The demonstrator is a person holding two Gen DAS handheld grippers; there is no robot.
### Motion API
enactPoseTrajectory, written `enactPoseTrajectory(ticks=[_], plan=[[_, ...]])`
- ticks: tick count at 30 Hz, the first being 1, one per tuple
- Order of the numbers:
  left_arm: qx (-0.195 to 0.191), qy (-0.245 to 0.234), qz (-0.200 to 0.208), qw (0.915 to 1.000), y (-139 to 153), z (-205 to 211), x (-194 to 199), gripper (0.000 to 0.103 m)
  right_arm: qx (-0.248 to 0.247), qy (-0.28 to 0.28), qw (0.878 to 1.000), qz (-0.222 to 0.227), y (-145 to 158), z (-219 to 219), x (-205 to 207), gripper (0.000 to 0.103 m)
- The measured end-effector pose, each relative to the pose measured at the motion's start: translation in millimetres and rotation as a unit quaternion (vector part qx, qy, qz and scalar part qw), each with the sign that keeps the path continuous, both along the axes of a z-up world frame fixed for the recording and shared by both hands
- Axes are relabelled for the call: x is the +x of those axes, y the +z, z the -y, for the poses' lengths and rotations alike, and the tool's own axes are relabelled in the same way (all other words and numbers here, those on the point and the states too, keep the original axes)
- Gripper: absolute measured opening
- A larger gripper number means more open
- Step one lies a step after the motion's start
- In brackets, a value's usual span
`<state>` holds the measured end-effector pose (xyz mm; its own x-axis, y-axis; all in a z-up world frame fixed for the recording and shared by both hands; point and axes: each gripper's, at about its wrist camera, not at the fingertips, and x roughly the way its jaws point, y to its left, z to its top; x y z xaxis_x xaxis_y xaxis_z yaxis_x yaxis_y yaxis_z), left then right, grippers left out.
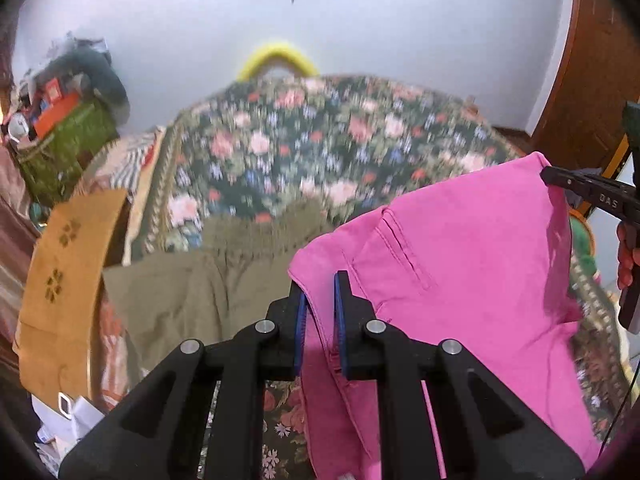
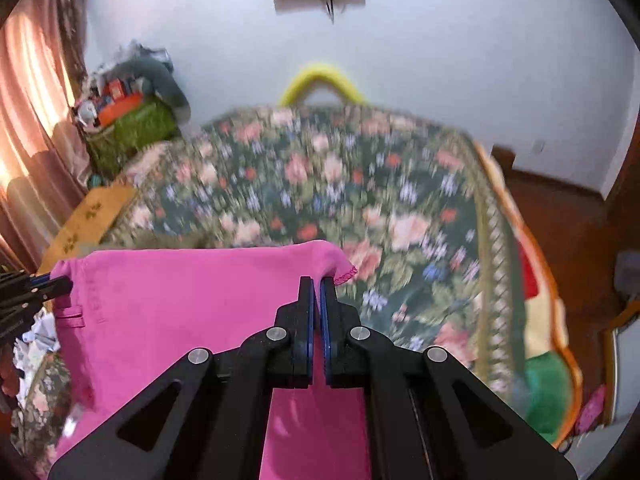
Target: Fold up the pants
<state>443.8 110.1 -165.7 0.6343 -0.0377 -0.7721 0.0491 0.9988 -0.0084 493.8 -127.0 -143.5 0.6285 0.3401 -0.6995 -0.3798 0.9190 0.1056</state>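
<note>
While both grippers grip it, the pink pants (image 1: 460, 248) hang stretched between them above the floral bedspread (image 1: 304, 148), with the top edge running roughly level from one gripper to the other, so the garment's held edge is the long axis that any coming fold turns on. Left gripper (image 1: 322, 304) has its blue pads pinching a bunched corner of the fabric, jaws nearly together with cloth visibly between them; the fabric spreads away to the right and drops below the fingers. Right gripper (image 2: 316, 300) has its jaws pressed almost fully together on a thin edge of the same garment, near the stitched hem corner, and the cloth spreads away to its left. In the left wrist view the right gripper shows at the far right, clamped on the opposite upper corner. A pocket seam sits nearer the left gripper's side. Olive pants (image 1: 192, 280) lie flat on the bed beyond and left of the left gripper, apart from the pink ones. Judging by this, neither hand is nearer: each holds one end, and the lower part hangs hidden below the jaws.
</note>
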Motion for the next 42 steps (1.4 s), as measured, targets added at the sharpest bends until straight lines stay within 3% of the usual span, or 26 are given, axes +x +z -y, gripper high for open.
enactPoseTrajectory(ticks=[5, 13, 25, 33, 42], plan=[[0.014, -0.008, 0.021, 0.9997, 27.7, 10.6, -22.9, 0.013, 0.004, -0.001, 0.999, 0.036, 30.0, 9.0, -39.4, 0.003], [0.013, -0.022, 0.042, 0.9988, 33.8, 21.3, -85.7, 0.014, 0.033, 0.001, 0.999, 0.026, 26.5, 30.7, -104.4, 0.003], [0.021, -0.041, 0.024, 0.9987, 9.5, 28.5, -177.1, 0.017, 0.035, 0.007, 0.999, 0.013, 1.1, 47.6, -200.8, 0.003], [0.030, -0.050, -0.018, 0.9981, -22.7, 40.7, -218.5, 0.017, 0.023, 0.004, 1.000, -0.009, -26.6, 55.9, -239.1, 0.004], [0.052, -0.055, -0.034, 0.9966, -37.9, 44.1, -251.4, 0.018, 0.009, -0.005, 0.999, -0.043, -56.0, 67.2, -272.9, 0.005]])
